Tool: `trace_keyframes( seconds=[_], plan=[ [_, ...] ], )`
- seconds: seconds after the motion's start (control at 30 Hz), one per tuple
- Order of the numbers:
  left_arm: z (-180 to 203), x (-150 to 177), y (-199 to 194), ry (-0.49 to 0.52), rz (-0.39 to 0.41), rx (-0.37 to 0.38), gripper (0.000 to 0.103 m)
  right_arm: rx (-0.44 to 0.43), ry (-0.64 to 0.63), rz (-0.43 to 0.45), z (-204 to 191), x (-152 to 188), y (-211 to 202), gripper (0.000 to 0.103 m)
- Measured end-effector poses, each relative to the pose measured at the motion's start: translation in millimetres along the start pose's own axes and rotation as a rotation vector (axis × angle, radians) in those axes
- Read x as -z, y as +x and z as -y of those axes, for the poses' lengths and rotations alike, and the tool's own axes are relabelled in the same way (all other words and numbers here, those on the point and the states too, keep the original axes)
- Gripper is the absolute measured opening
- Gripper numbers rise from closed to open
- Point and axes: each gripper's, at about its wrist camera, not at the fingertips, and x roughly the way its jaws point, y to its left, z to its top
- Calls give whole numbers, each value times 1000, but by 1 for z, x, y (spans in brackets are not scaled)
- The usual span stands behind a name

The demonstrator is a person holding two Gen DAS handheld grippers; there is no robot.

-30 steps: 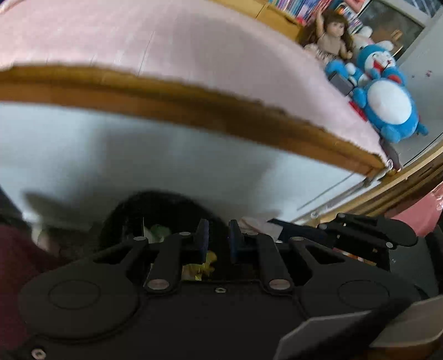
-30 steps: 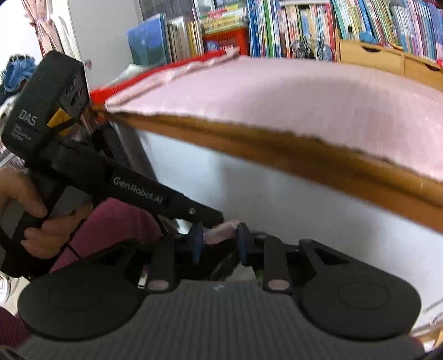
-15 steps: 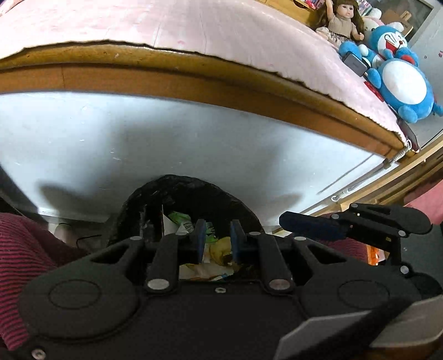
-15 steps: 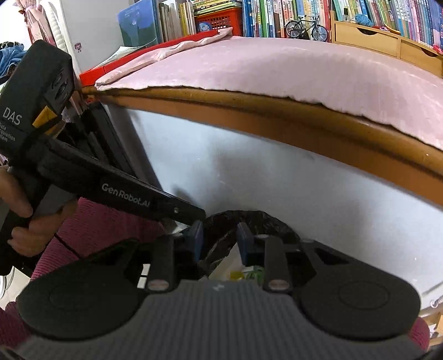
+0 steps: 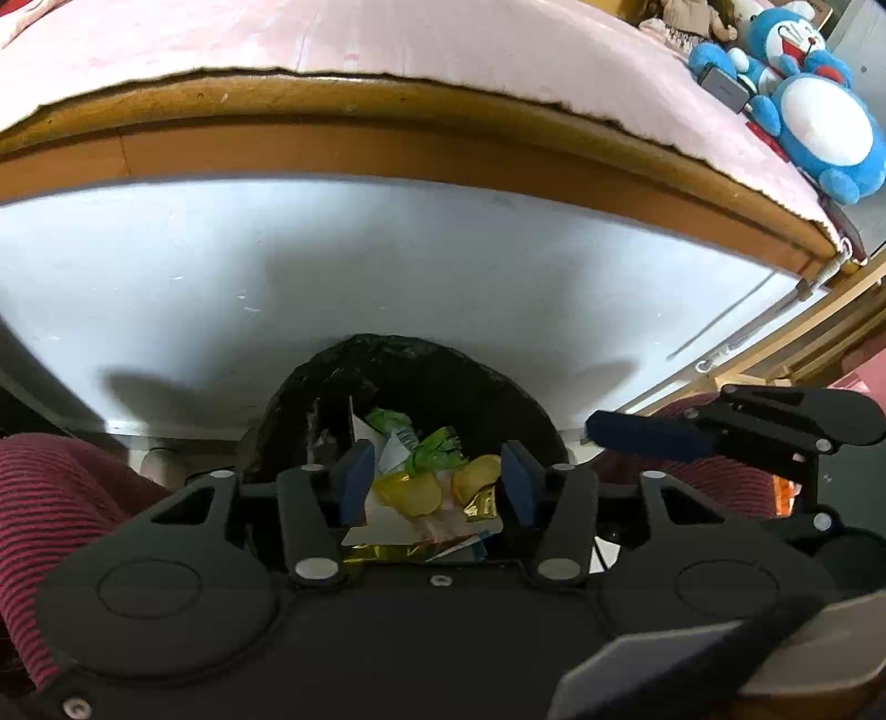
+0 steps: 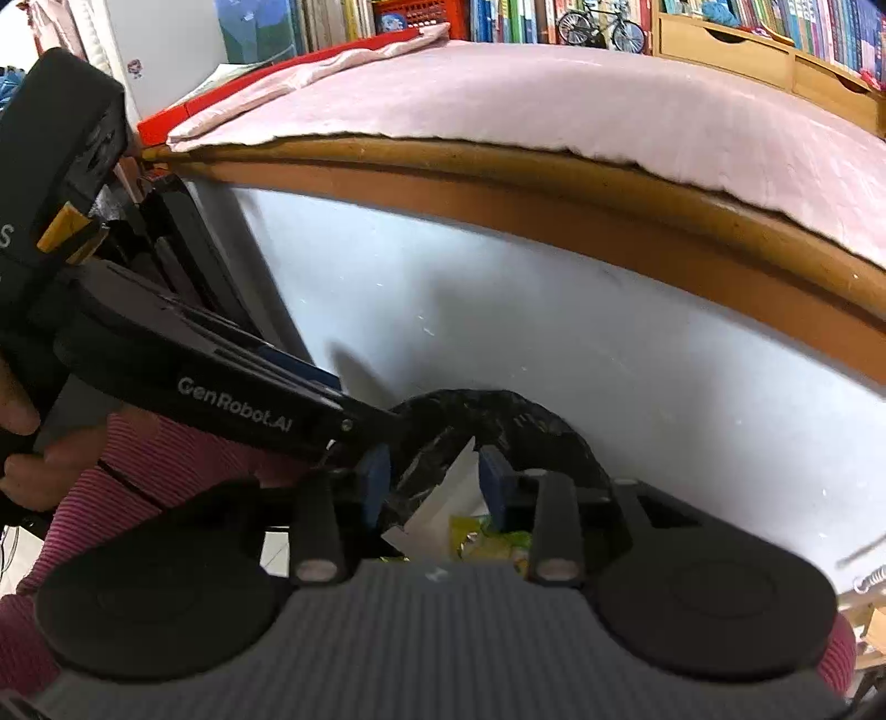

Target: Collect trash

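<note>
A bin lined with a black bag (image 5: 410, 365) stands against the white panel under the table. Inside lie crumpled wrappers (image 5: 421, 487): a yellow chip packet, green foil and white paper. My left gripper (image 5: 434, 479) hangs over the bin mouth; its jaws are opening, and the pads touch nothing. My right gripper (image 6: 434, 482) hovers over the bin's left rim (image 6: 498, 410), its jaws also opening. The black bag edge shows between its pads without being pressed. One of the right gripper's fingers (image 5: 648, 435) reaches in from the right in the left wrist view.
A wooden-edged table (image 5: 387, 138) with a pink cloth (image 6: 554, 111) overhangs the bin. A blue plush toy (image 5: 819, 111) sits at its far right, and bookshelves (image 6: 554, 22) stand behind. The person's red striped knees (image 5: 61, 498) flank the bin, and a hand (image 6: 16, 421) holds the left tool.
Both grippers tipped further down toward the bin, bringing its contents into view. Both pairs of jaws went from nearly shut to about twice as wide.
</note>
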Motion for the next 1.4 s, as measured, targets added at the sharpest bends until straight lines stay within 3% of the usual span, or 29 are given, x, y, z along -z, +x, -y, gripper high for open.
trace_keyframes(
  seconds=[0.13,0.37,0.43,0.57,1.07,1.4],
  plan=[
    [3,3,3,19,-5,-38,59,27,19,-27,2,3,3,63],
    [3,7,14,35,-56,-94,63,81,63,-78,4,10,13,77],
    [3,9,17,41,-58,-115,74,99,65,-91,3,12,15,82],
    [3,12,20,58,-54,-151,79,108,87,-110,4,13,20,90],
    [-6,17,37,11,-131,-178,83,123,110,-167,7,19,32,95],
    [-6,17,42,9,-134,-182,84,123,117,-177,7,19,35,95]
  ],
)
